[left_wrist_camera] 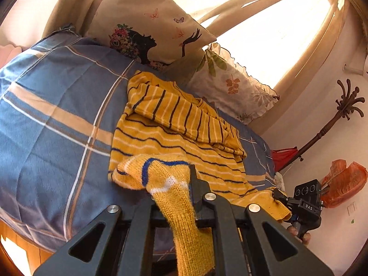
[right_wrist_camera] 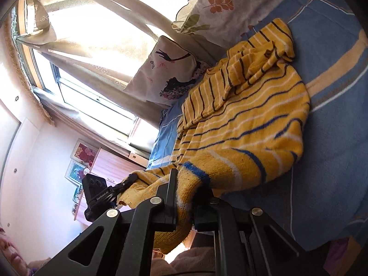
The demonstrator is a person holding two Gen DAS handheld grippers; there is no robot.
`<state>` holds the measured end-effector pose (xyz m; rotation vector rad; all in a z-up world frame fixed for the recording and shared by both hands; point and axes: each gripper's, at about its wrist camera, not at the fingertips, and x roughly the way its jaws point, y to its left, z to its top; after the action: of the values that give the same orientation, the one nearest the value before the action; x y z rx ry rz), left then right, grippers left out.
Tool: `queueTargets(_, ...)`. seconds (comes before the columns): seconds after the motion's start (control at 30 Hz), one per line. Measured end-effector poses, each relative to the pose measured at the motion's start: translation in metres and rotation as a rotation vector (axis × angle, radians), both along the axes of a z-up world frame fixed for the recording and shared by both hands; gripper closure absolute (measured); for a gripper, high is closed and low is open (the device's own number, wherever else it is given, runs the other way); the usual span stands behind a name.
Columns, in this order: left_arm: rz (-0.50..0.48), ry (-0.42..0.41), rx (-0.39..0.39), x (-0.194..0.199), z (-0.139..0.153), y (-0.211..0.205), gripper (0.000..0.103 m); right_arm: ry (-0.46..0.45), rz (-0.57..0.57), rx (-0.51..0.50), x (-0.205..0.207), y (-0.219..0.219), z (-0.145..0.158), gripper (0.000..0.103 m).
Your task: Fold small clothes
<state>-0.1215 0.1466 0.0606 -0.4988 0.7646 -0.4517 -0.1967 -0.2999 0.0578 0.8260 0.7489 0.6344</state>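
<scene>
A small yellow knitted sweater (left_wrist_camera: 174,135) with dark blue and white stripes lies on the bed, sleeves folded across its upper part. It also shows in the right wrist view (right_wrist_camera: 248,115). My left gripper (left_wrist_camera: 177,184) is shut on one corner of the sweater's bottom hem, which is lifted and drapes over the fingers. My right gripper (right_wrist_camera: 188,191) is shut on the other hem corner. The right gripper also shows in the left wrist view (left_wrist_camera: 279,195), and the left gripper shows in the right wrist view (right_wrist_camera: 131,179), each pinching the hem.
The bed has a blue plaid cover (left_wrist_camera: 53,115). A printed cushion (left_wrist_camera: 147,23) and a leaf-patterned pillow (left_wrist_camera: 232,85) lean at the head under a curtained window. A wooden coat stand (left_wrist_camera: 340,115) and orange bag (left_wrist_camera: 342,181) stand by the wall.
</scene>
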Motion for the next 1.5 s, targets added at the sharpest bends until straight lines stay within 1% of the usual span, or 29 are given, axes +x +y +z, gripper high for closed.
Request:
queueTargets(0.1, 0.008, 0.003, 0.021, 0.039, 0.005, -0.009, 0.096, -0.017, -0.032, -0.048, 0.037, -0.003, 0.013, 0.092)
queueTargets(0.23, 0.011, 0.068, 0.021, 0.095, 0.002, -0.018, 0.096, -0.006, -0.069, -0.05, 0.087, -0.01, 0.019, 0.092)
queueTargets(0.33, 0.023, 0.111, 0.031, 0.134, -0.001, -0.022, 0.096, 0.014, -0.087, -0.026, 0.12, -0.018, 0.017, 0.092)
queueTargets(0.43, 0.023, 0.161, 0.018, 0.172, -0.008, -0.026, 0.096, 0.051, -0.104, 0.005, 0.15, -0.026, 0.012, 0.092)
queueTargets(0.57, 0.028, 0.198, 0.037, 0.218, -0.019, -0.036, 0.096, 0.112, -0.138, 0.054, 0.187, -0.039, -0.003, 0.09)
queueTargets(0.63, 0.026, 0.218, 0.02, 0.238, -0.025, -0.039, 0.096, 0.14, -0.145, 0.086, 0.206, -0.045, -0.011, 0.09)
queueTargets(0.7, 0.022, 0.24, -0.024, 0.258, -0.031, -0.039, 0.096, 0.165, -0.155, 0.12, 0.226, -0.051, -0.019, 0.088)
queueTargets(0.83, 0.048, 0.298, -0.171, 0.292, -0.047, -0.029, 0.095, 0.235, -0.18, 0.186, 0.264, -0.065, -0.041, 0.083)
queueTargets(0.93, 0.053, 0.334, -0.28, 0.31, -0.06, -0.022, 0.091, 0.277, -0.194, 0.251, 0.285, -0.075, -0.057, 0.075)
queueTargets(0.97, 0.049, 0.344, -0.317, 0.315, -0.065, -0.02, 0.09, 0.28, -0.196, 0.28, 0.289, -0.078, -0.059, 0.069)
queueTargets(1.0, 0.045, 0.35, -0.351, 0.318, -0.068, -0.017, 0.086, 0.279, -0.197, 0.307, 0.293, -0.081, -0.061, 0.061)
queueTargets(1.03, 0.042, 0.356, -0.386, 0.321, -0.072, -0.014, 0.083, 0.274, -0.199, 0.333, 0.296, -0.084, -0.06, 0.056)
queueTargets(1.1, 0.033, 0.372, -0.484, 0.325, -0.081, -0.007, 0.077, 0.249, -0.217, 0.388, 0.3, -0.092, -0.058, 0.035)
queueTargets(1.13, 0.037, 0.376, -0.523, 0.327, -0.084, -0.003, 0.074, 0.237, -0.231, 0.413, 0.3, -0.096, -0.056, 0.031)
queueTargets(1.17, 0.049, 0.372, -0.543, 0.328, -0.084, 0.002, 0.073, 0.229, -0.25, 0.431, 0.301, -0.101, -0.055, 0.027)
queueTargets(1.2, 0.07, 0.364, -0.544, 0.33, -0.084, 0.007, 0.072, 0.23, -0.27, 0.432, 0.303, -0.105, -0.055, 0.026)
queueTargets(1.3, 0.155, 0.347, -0.535, 0.332, -0.08, 0.027, 0.066, 0.256, -0.301, 0.399, 0.31, -0.111, -0.06, 0.026)
queueTargets(1.33, 0.187, 0.345, -0.518, 0.332, -0.079, 0.035, 0.064, 0.26, -0.299, 0.389, 0.312, -0.111, -0.06, 0.026)
queueTargets(1.4, 0.227, 0.34, -0.487, 0.333, -0.076, 0.048, 0.064, 0.256, -0.303, 0.341, 0.316, -0.109, -0.054, 0.026)
queueTargets(1.5, 0.246, 0.337, -0.407, 0.326, -0.069, 0.056, 0.064, 0.258, -0.314, 0.292, 0.322, -0.108, -0.049, 0.025)
